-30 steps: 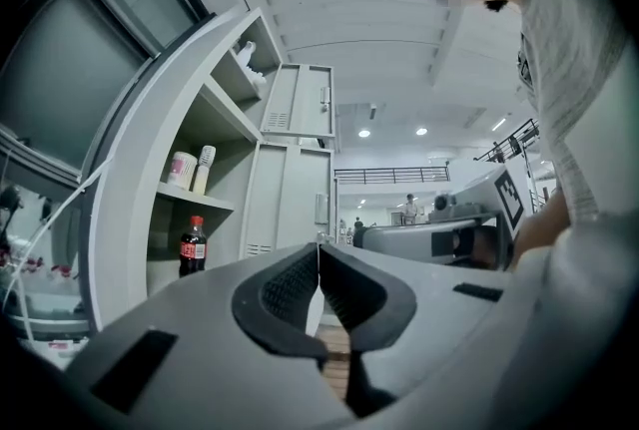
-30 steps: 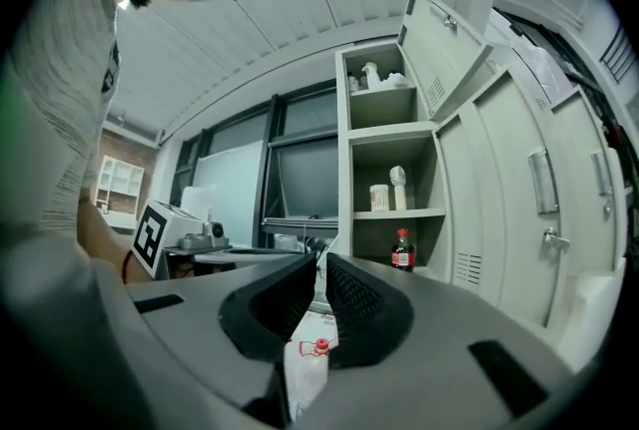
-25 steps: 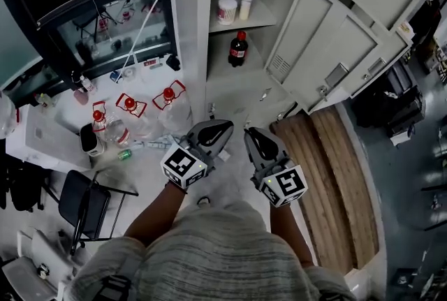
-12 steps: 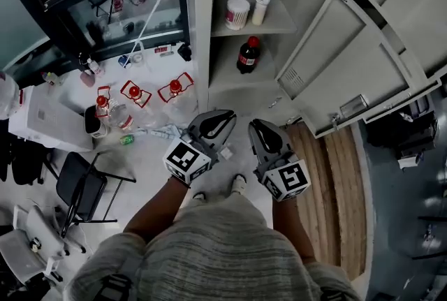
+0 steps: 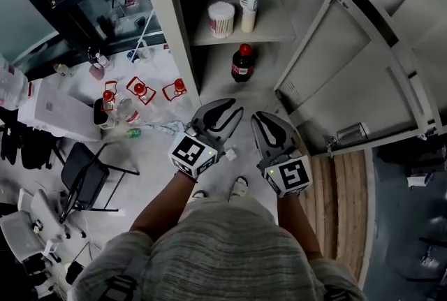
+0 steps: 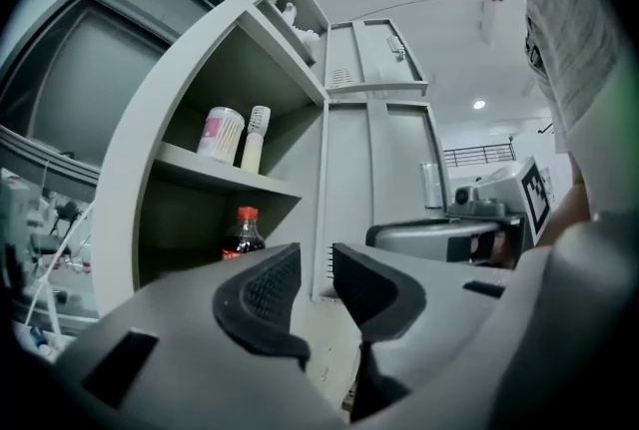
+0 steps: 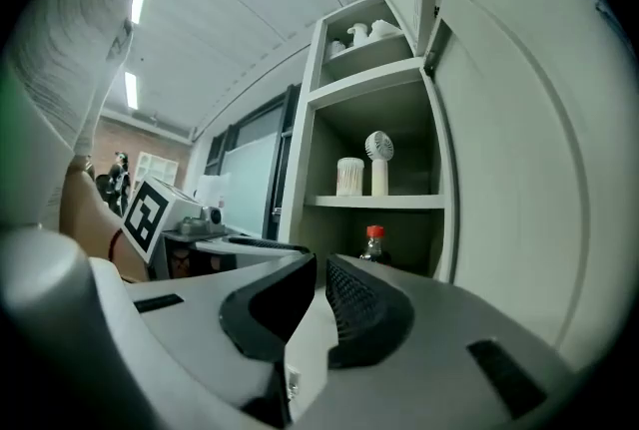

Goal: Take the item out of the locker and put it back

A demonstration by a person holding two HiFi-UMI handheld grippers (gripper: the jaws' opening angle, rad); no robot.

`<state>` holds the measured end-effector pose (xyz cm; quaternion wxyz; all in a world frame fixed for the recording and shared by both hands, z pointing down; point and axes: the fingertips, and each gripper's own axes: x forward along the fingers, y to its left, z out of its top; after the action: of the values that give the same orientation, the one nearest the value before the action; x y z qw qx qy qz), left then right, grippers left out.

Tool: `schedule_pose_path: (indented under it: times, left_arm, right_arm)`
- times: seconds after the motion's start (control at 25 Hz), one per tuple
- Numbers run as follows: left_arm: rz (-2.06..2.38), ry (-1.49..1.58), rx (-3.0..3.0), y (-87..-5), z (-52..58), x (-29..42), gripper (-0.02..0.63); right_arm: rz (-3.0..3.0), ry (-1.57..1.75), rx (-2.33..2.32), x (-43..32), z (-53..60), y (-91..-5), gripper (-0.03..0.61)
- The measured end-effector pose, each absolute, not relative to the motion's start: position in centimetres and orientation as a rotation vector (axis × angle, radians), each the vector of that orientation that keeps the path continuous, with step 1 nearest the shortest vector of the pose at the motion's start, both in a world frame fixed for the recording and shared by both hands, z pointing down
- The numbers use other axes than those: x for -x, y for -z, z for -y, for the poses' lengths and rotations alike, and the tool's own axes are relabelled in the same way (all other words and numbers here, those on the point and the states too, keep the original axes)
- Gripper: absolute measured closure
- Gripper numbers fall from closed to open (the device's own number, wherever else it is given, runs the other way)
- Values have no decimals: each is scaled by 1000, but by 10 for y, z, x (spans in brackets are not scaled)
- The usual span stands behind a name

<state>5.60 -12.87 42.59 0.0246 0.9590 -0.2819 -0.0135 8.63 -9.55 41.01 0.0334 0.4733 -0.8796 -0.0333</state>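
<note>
The locker (image 5: pixel 183 41) is seen standing open, with its door (image 5: pixel 335 62) swung out to the right. A dark soda bottle (image 5: pixel 240 63) with a red cap is found upright in the lower compartment, toward the back. On the shelf (image 5: pixel 279 33) above it, a round tub of cotton swabs (image 5: pixel 221 19) and a small white handheld fan (image 5: pixel 249 3) are set side by side, the fan on the right. Both grippers are held side by side in front of the opening, well apart from the bottle. The left gripper (image 5: pixel 230 109) is shown with its jaws a little apart, having just been opening. Nothing is caught between them, and the bottle is seen only beyond them. The right gripper (image 5: pixel 260 116) is shown with its jaws drawn together on nothing. On the floor to the left of the locker, clear water jugs (image 5: pixel 140 90) with red caps are grouped. A black folding chair (image 5: pixel 84 184) is placed nearer the person.
</note>
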Motion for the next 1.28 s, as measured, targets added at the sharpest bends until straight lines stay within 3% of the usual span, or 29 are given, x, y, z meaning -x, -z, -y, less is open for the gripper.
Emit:
schedule_pose_path:
  times: [0.24,0.4,0.56,1.28]
  left_arm:
    - [1039,20,-2927,-427,160,-64,462]
    - [1160,-32,-2894,-435,180,-69,357]
    - [1217,-102,-2860,-447,194,-76,305]
    - [1488,-300,-2777,-471,259,-90,249]
  right_arm:
    - [2737,104,-1449,-97,110,-401,549]
    - [2754,104,-1426,-105,117,-403,549]
    - [2765,117,-1414,-113,121,-405,549]
    - [2757,62,-1360,-121,122,-414,551]
